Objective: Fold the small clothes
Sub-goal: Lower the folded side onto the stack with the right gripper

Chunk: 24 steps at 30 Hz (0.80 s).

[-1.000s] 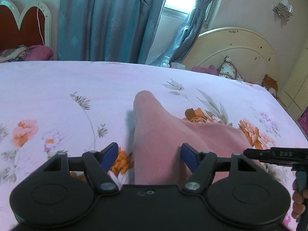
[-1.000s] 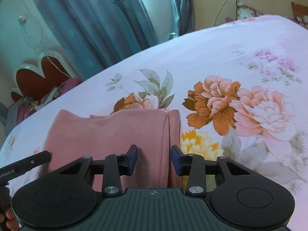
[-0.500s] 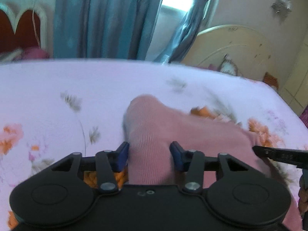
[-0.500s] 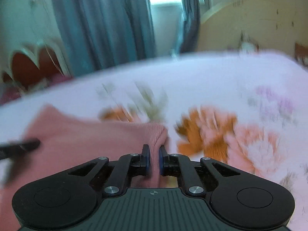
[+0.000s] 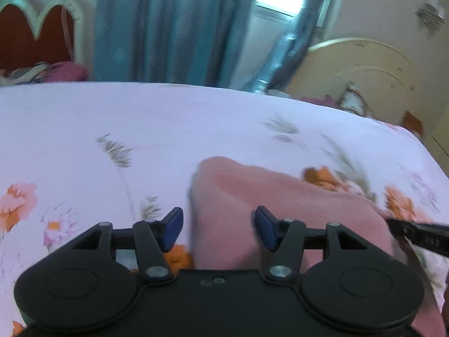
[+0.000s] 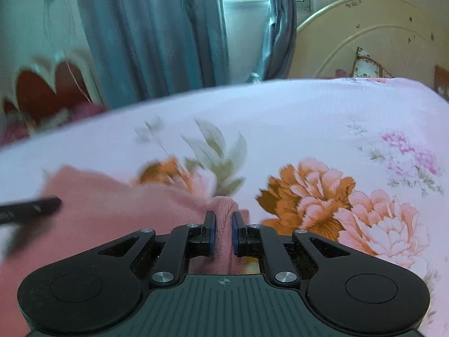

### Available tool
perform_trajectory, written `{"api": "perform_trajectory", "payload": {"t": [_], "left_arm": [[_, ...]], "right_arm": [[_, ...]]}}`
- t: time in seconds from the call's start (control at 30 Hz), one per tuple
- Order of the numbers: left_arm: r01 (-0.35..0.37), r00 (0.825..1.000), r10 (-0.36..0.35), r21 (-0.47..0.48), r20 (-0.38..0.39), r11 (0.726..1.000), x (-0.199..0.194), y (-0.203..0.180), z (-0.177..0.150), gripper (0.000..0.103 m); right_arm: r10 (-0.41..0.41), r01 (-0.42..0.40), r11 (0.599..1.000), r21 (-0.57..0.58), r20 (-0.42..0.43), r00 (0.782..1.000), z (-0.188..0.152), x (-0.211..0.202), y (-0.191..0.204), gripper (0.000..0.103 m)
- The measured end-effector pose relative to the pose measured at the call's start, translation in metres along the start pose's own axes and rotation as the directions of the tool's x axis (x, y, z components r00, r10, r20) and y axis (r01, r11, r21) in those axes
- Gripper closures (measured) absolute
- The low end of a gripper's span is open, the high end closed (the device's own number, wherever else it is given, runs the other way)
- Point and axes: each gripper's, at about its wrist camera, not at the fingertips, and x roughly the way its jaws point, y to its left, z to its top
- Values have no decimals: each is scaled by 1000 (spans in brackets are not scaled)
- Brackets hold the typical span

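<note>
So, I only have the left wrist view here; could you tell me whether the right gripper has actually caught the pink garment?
Observer: Yes, the right gripper is shut on a bunched ridge of the pink garment at its right edge.
Operator: Thanks. What lies just past that edge?
Observer: A big orange and pink flower printed on the bedsheet.
Operator: And is my left gripper visible from there?
Observer: Only one black tip of the left gripper, poking in over the garment; its jaws, which are opening, stay out of that view.
</note>
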Motion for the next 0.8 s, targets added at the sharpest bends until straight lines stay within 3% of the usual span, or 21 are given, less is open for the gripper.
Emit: {"api": "perform_trajectory", "payload": {"t": [0.1, 0.3, 0.43, 0.6, 0.8], "left_arm": [[-4, 1000, 4, -35, -12, 999, 0, 8, 0, 43], [4, 998, -6, 28, 58, 1000, -40, 2, -3, 44], [12, 997, -17, 68, 78, 998, -69, 2, -15, 44], [23, 998, -29, 97, 59, 995, -98, 3, -40, 44], [13, 999, -17, 102, 43, 995, -114, -3, -73, 45]], "right_arm": [[8, -8, 1000, 12, -1, 1000, 2, 2, -4, 93], [49, -52, 994, 99, 37, 998, 4, -36, -18, 92], [84, -89, 992, 88, 55, 995, -3, -72, -16, 92], [152, -154, 988, 25, 47, 987, -33, -113, 9, 92], [128, -126, 989, -75, 19, 992, -84, -143, 36, 92]]}}
